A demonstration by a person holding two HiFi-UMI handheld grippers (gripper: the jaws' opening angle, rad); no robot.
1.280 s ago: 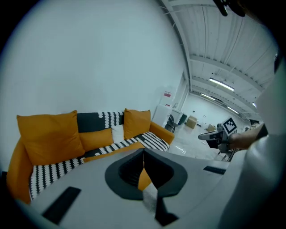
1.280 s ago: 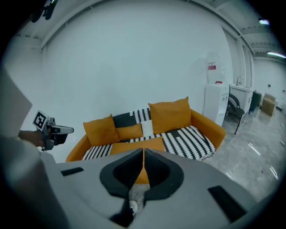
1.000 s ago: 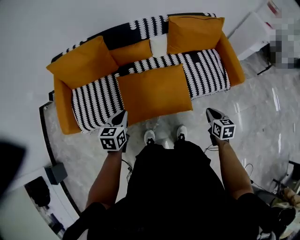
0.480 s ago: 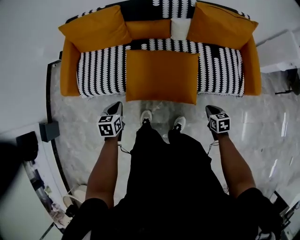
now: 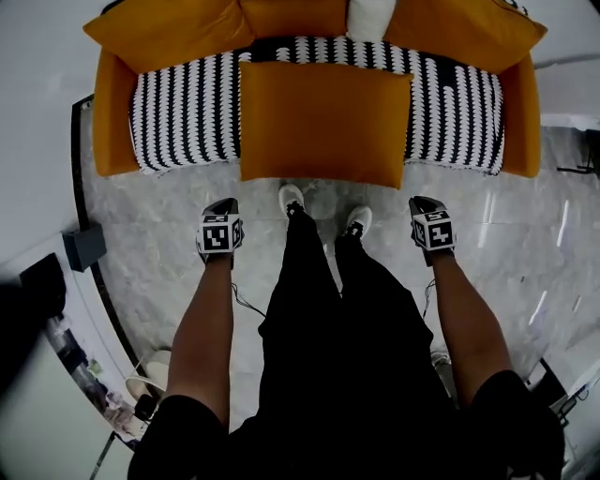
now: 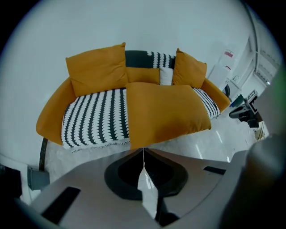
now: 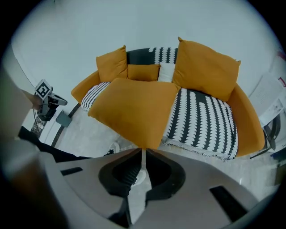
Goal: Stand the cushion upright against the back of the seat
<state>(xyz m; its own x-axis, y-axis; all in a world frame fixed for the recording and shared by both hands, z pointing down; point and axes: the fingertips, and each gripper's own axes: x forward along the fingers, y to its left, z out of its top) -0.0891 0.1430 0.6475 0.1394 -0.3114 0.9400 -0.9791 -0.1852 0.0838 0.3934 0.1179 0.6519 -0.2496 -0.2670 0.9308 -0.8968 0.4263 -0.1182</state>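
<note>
The large orange cushion [image 5: 323,122] lies flat on the middle of the sofa [image 5: 111,122], not yet stood up. Its long side runs along the sofa from armrest to armrest. Its near edge hangs a little past the front of the sofa seat, and its far edge reaches towards the sofa back, where other orange cushions [image 5: 159,28] already lean.

I am standing in front of the sofa, facing it. My left gripper [image 5: 222,202] hangs in front of the sofa, just outside the cushion's near left corner. My right gripper [image 5: 424,201] hangs in front of the sofa, just outside the near right corner. Neither touches the cushion, and as far as I can judge neither is clearly nearer.

Both grippers have their jaws pressed together with nothing between them. Seen along each pair of jaws, the cushion's overhanging near edge lies straight ahead and slightly above the tips. I judge that edge is the place to take hold, one gripper at each end.
</note>
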